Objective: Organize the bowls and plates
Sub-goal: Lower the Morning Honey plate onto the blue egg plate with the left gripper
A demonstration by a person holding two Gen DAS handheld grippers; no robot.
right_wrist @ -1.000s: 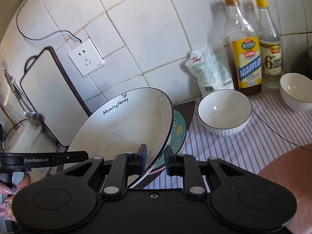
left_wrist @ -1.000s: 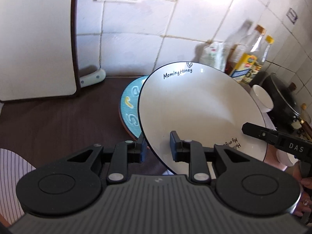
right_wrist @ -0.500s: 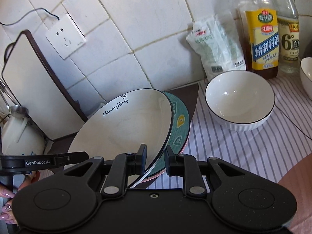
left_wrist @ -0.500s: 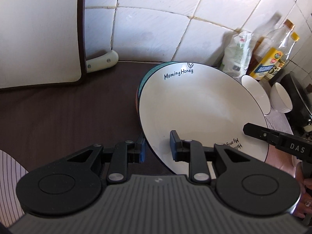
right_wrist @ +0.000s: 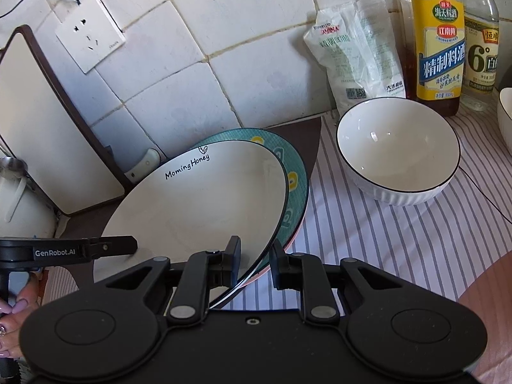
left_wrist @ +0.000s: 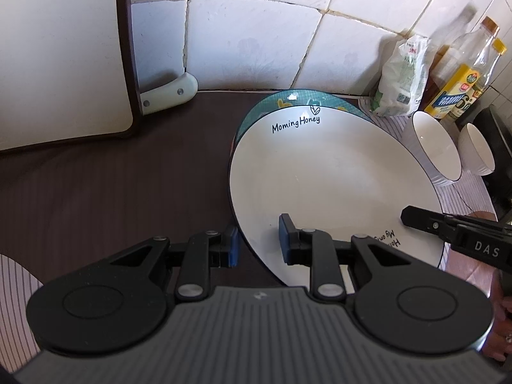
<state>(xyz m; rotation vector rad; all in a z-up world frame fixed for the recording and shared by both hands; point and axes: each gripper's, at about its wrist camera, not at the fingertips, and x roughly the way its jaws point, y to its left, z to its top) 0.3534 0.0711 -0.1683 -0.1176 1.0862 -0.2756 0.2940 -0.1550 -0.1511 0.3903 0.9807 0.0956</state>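
Left wrist view: the left tongs (left_wrist: 258,240) clench the near rim of the white plate (left_wrist: 326,176), the right tongs (right_wrist: 254,259) clench its opposite rim. The plate lies just over the teal plate (right_wrist: 292,176) on the dark counter (left_wrist: 112,185), a white bowl (right_wrist: 398,155) nearby

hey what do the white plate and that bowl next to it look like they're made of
White plate: probably glazed ceramic, given its glossy surface with a bright glare, thin dark rim line and printed lettering; melamine cannot be excluded. White bowl: likely glazed ceramic too, with a shiny inside showing highlights, a ribbed outer wall and a dark rim.
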